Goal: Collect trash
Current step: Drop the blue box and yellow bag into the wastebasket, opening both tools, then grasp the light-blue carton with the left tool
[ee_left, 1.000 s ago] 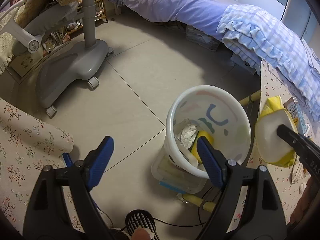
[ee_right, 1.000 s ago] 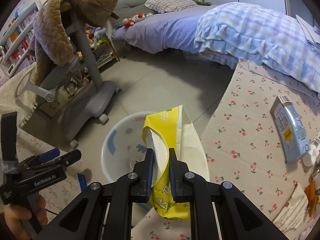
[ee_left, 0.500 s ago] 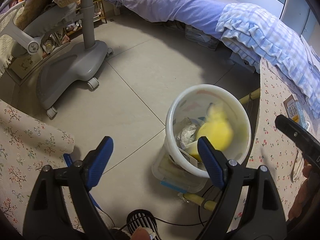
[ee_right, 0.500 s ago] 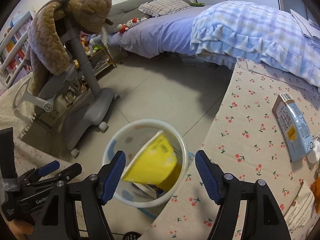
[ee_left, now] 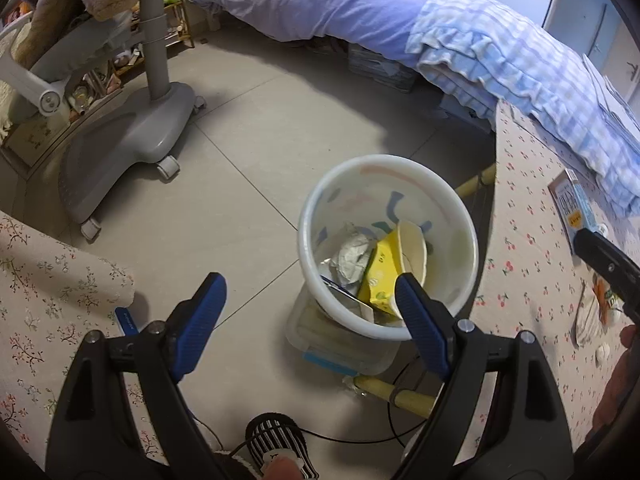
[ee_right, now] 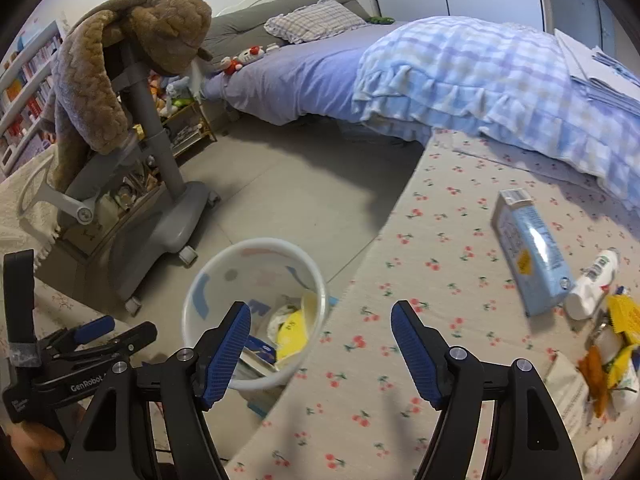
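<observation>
We find the right tool (ee_right: 320, 346) standing with its blue pads apart and nothing between them; its jaws have just been opening. It hangs over the edge of the worktop (ee_right: 440, 360), which is covered in a cherry-print cloth. The left tool (ee_left: 308, 312) also stands wide, its pads empty, above the floor (ee_left: 248, 152) just beside the white bin (ee_left: 308, 220).

The bin stands on the floor against the worktop's edge, resting on a clear lidded box (ee_left: 340, 352). Inside it we note the yellow wrapper (ee_left: 378, 276) with a pale cup-like piece (ee_left: 412, 248) leaning against the wall, next to crumpled silver foil (ee_left: 352, 256). From the right wrist view the same yellow wrapper (ee_right: 292, 336) shows low in the bin (ee_right: 208, 292).

Trash left on the worktop: a light-blue carton (ee_right: 528, 248) lying flat, a small white bottle (ee_right: 592, 284) touching its lower end, and a heap of yellow and orange wrappers (ee_right: 612, 344) near the right edge, with a pale bag (ee_right: 568, 392) partly under them.

A grey wheeled chair base (ee_left: 128, 140) stands well apart from the bin, and a bed (ee_left: 320, 4) with a checked blue blanket (ee_left: 500, 56) lies beyond.
</observation>
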`<state>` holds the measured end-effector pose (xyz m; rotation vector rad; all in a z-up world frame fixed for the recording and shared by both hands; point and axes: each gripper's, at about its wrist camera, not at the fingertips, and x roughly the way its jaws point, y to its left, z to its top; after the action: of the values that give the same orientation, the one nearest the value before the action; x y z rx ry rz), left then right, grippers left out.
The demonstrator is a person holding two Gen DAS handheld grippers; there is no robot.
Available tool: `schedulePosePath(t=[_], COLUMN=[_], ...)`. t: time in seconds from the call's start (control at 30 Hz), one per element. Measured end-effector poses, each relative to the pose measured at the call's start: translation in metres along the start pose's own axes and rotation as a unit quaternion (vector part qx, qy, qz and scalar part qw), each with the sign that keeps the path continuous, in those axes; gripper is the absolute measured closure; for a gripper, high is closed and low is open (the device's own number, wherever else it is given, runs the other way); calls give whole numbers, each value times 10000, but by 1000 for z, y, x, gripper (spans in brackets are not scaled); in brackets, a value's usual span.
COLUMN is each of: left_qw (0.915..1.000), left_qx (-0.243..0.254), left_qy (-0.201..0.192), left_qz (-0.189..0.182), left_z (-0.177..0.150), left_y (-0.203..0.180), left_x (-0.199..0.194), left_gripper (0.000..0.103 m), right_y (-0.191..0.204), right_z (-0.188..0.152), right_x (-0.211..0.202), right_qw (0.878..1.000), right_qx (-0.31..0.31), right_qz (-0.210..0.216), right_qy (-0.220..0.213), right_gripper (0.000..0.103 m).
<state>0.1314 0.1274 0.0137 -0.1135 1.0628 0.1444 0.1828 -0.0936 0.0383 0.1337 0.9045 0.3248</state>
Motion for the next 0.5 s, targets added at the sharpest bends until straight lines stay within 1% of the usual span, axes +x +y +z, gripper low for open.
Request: schedulePosePath(t=[0.23,0.43,0.5], left_qw=[9998,9995,9993], left_qx=[57,134,157], left_qy=[48,39,50], left_qz=[-178,-288,-331], left_z=[-4,-3,-3], left_y=[-13,-30,-36], left_x=[-3,-6,-6], left_gripper=[17,17,17], right_y=[-37,-77,-96], right_z=[-11,-20,-23], right_x=[-26,-47,-55], right_qw=[9994,9975,9961], right_qx=[160,373,492], right_qz=[-303,-602,-718], right_qy=[-54,-84,-107], right_gripper=[27,27,27])
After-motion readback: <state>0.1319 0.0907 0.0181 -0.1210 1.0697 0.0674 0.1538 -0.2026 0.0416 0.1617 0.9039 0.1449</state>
